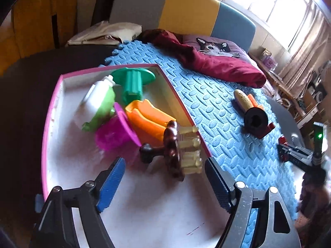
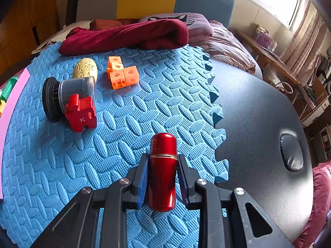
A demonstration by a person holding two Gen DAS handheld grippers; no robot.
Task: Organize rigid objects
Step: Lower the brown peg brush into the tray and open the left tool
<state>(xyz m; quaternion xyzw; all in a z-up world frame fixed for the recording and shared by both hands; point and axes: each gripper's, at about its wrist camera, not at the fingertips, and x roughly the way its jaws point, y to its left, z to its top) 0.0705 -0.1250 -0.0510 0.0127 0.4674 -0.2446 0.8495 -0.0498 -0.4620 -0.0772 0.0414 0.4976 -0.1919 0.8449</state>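
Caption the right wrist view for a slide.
Right claw shut on a red capsule over the blue foam mat, four objects still loose beyond.

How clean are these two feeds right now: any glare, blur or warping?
Left wrist view: window blown out to white, edges bowed by the fisheye, brown brush in the pink box slightly soft. Right wrist view: sharper; a bright highlight on the red capsule, glare at the top right, corners dark.

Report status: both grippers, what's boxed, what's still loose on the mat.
Left gripper open over pink box, brown brush inside. Right gripper shut on red capsule. Red block, orange cubes loose on mat.
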